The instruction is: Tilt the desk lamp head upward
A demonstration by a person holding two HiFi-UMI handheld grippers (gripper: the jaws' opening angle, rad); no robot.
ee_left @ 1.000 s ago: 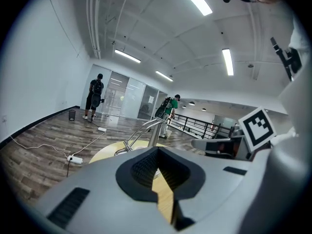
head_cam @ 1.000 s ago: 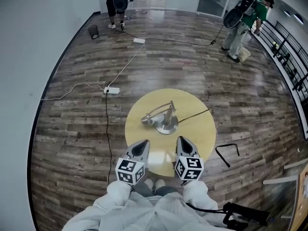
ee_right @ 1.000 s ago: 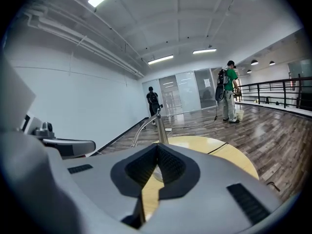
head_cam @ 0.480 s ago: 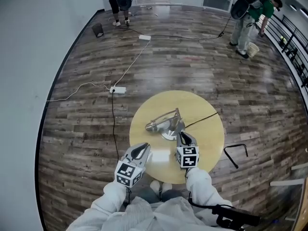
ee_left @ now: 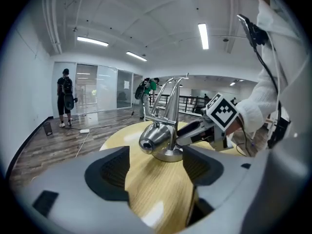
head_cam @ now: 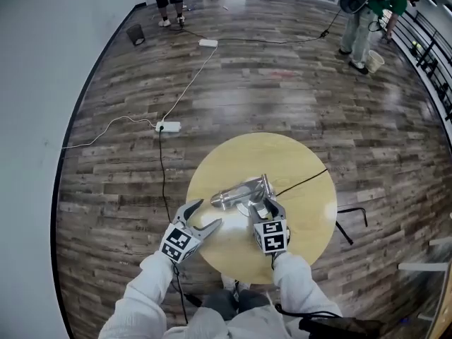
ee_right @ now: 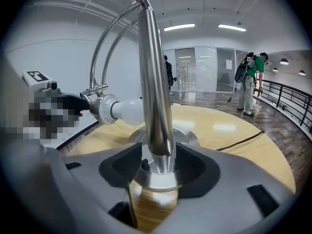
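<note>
round table [head_cam: 304, 161]: your desk lamp [head_cam: 244, 191] stands mid-top | lamp: brushed metal, curved arms, head [ee_left: 152, 141] drooped low over the wood | right gripper [ee_right: 157, 172]: you pinch the stem [ee_right: 153, 106] above the base, likely to steady it | left gripper [ee_left: 156, 167]: jaws apart, empty, facing the head for the lift

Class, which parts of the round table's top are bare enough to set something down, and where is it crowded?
Bare: the table's far half, between the lamp and the far rim, and the near strip between the left gripper and right gripper. Crowded: the middle, where the right gripper clamps the lamp's post, and the right side, crossed by the cable.
</note>
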